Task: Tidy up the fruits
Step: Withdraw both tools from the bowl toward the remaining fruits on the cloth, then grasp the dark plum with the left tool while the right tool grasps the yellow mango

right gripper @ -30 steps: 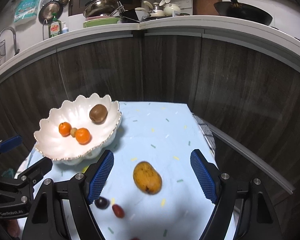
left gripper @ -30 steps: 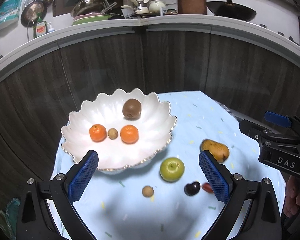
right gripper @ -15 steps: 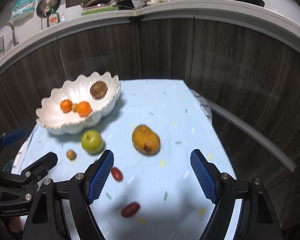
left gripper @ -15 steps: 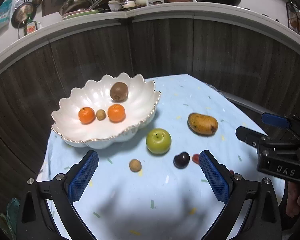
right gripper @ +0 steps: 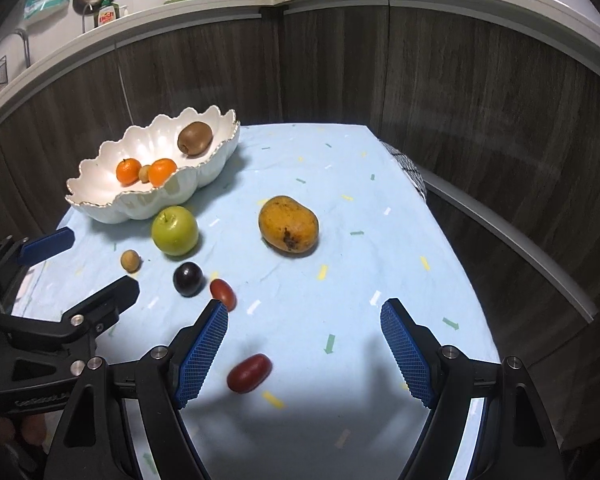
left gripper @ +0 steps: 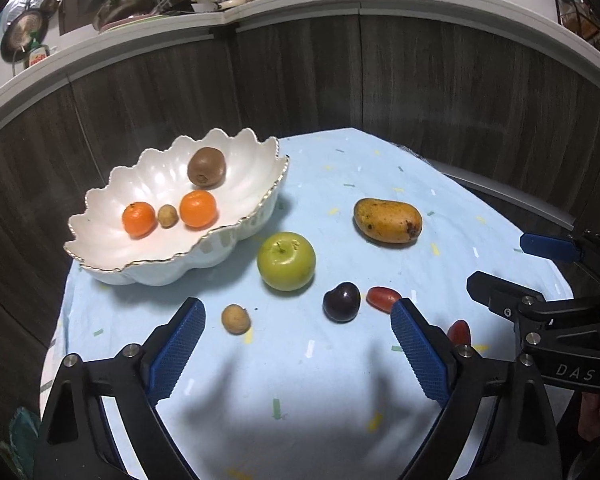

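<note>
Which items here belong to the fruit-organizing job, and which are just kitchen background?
Job:
white scalloped bowl, holding a kiwi, two mandarins and a small brown fruit
loose on the cloth: green apple, mango, dark plum, small tan fruit, two red oblong fruits

Background:
dish soap bottle
hanging pan
stacked dishes

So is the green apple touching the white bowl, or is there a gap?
Apart. In the left wrist view a strip of blue cloth and shadow shows between the green apple and the white bowl.
</note>
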Tool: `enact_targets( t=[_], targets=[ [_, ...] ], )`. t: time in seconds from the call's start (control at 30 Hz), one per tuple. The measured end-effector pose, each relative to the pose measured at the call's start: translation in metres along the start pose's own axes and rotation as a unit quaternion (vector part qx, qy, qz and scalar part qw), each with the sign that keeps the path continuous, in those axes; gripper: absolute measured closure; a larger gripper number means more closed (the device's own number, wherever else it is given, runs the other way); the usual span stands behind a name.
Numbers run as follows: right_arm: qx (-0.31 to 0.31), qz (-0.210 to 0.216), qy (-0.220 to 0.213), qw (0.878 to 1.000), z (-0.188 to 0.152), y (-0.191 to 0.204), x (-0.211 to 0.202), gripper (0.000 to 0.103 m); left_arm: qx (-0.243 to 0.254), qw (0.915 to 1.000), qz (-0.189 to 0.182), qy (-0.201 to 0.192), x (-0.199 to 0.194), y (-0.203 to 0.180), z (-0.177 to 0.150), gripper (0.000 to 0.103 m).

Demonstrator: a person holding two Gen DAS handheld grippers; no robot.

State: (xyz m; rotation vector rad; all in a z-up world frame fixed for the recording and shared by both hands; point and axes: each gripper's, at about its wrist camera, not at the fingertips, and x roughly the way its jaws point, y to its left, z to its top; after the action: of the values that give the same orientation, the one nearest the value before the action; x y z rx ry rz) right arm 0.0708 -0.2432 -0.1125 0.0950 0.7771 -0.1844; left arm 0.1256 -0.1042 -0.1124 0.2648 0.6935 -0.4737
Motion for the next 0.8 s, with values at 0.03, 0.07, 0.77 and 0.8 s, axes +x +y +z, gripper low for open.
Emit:
enact_targets(
  t=[0.03, 0.07, 0.77, 0.8],
  targets=[
    [0.001, 0.0, 0.001, 1.0, 0.001, -0.001, 0.003, 0.023, 0.0, 1.0, -0.001, 0.002, 0.003, -0.001, 0.0, 0.008],
    [0.002, 0.001, 0.0, 1.0, 0.004, -0.002, 0.005, 0.023, 0.001, 1.0, -0.003, 0.003, 0.006, -0.003, 0.0, 0.009],
    [-0.058, 0.046, -0.008, 0.997, 0.043, -0.013, 0.065, 0.024, -0.001, 0.9978, -0.019, 0.064, 0.064, -0.019, 0.0, 0.041],
    [-0.057, 0.048, -0.007, 0.997, 0.043, -0.013, 0.067, 0.024, -0.001, 0.9975, -0.02, 0.068, 0.066, -0.02, -0.001, 0.043]
  ],
)
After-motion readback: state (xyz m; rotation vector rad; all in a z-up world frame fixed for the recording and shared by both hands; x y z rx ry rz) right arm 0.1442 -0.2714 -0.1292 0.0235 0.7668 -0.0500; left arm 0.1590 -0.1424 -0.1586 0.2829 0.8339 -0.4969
